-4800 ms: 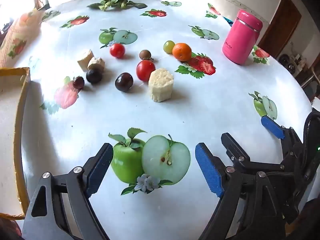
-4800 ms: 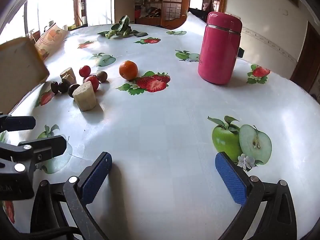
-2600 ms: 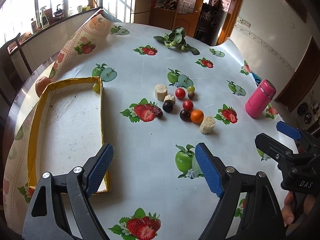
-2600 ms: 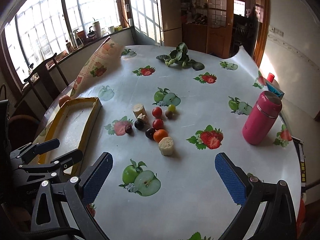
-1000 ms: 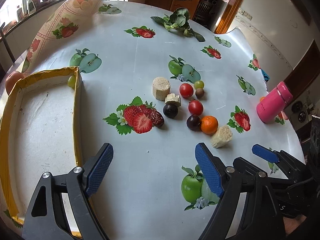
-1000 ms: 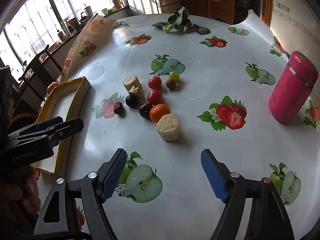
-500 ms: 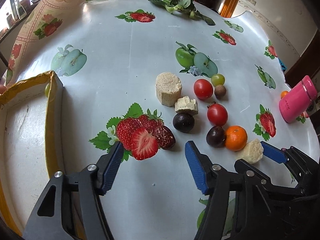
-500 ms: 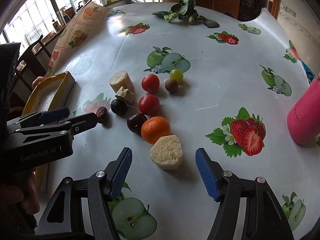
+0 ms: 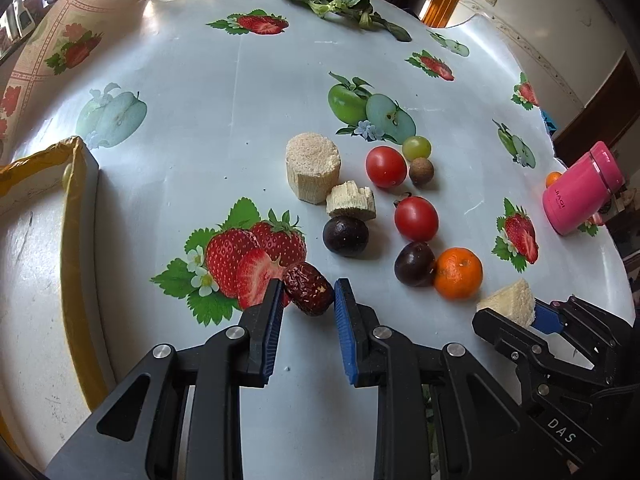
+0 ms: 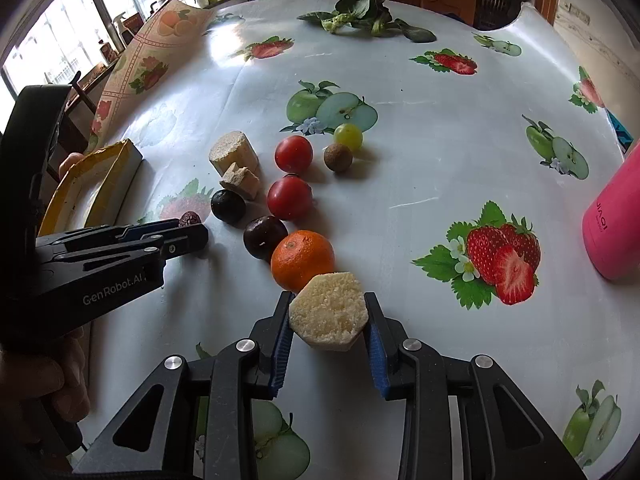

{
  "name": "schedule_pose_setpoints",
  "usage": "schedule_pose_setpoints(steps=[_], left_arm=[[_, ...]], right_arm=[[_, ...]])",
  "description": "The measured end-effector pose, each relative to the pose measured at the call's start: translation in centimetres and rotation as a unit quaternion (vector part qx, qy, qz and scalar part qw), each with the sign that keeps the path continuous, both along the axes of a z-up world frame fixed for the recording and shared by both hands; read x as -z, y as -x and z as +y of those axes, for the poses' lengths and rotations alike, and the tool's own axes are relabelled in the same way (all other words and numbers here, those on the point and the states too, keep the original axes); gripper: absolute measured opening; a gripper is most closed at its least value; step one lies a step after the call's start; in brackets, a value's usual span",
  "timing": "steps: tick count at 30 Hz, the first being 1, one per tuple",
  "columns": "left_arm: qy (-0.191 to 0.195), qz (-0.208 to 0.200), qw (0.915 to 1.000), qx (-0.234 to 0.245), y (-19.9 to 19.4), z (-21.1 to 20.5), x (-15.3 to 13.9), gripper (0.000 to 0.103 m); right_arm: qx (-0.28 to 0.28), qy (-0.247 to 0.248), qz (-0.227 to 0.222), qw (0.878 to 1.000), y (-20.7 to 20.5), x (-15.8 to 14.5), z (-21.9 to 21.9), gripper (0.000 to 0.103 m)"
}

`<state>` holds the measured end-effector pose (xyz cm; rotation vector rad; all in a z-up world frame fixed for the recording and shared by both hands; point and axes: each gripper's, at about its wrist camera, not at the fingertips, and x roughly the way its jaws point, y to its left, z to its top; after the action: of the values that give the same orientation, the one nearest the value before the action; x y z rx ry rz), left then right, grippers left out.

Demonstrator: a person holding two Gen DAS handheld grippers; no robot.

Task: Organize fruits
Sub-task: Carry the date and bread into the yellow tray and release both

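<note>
Yellow-rimmed shallow tray [image 9: 76, 216] cut off by the left edge in the left wrist view, with only one corner showing. Small round greenish thing [image 9: 66, 175] against its inner wall too small to name. Pink cylindrical flask [image 10: 614, 224] cropped by the right edge in the right wrist view. Small orange round fruit [image 9: 553, 179] half hidden behind that flask. Wrinkled dark red date [image 10: 189, 219] mostly covered by the left tool [image 10: 196, 236]. Pale hexagonal cut stalk piece [image 9: 510, 302] partly hidden behind the right tool [image 9: 516, 322].

Wrinkled red date [image 9: 308, 289] on tablecloth, pale hexagonal sugarcane chunk [image 10: 327, 311] beside orange [image 10: 302, 259]
</note>
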<state>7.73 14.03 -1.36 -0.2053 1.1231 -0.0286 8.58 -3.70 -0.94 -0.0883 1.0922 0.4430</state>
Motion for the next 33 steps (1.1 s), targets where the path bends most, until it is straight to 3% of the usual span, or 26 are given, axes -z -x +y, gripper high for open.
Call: schedule_pose_setpoints(steps=[13,33], left_arm=[[0.012,-0.019,0.9984,-0.051,7.2,3.6,-4.0,0.023],[0.008,-0.027,0.9889,-0.146,15.9,12.8,-5.2,0.023]], right_arm=[[-0.025,-0.049,-0.004,0.998,4.6,-3.9,0.9,0.034],[-0.172,-0.082,-0.015,0.982,11.4,-6.4,12.3,0.034]])
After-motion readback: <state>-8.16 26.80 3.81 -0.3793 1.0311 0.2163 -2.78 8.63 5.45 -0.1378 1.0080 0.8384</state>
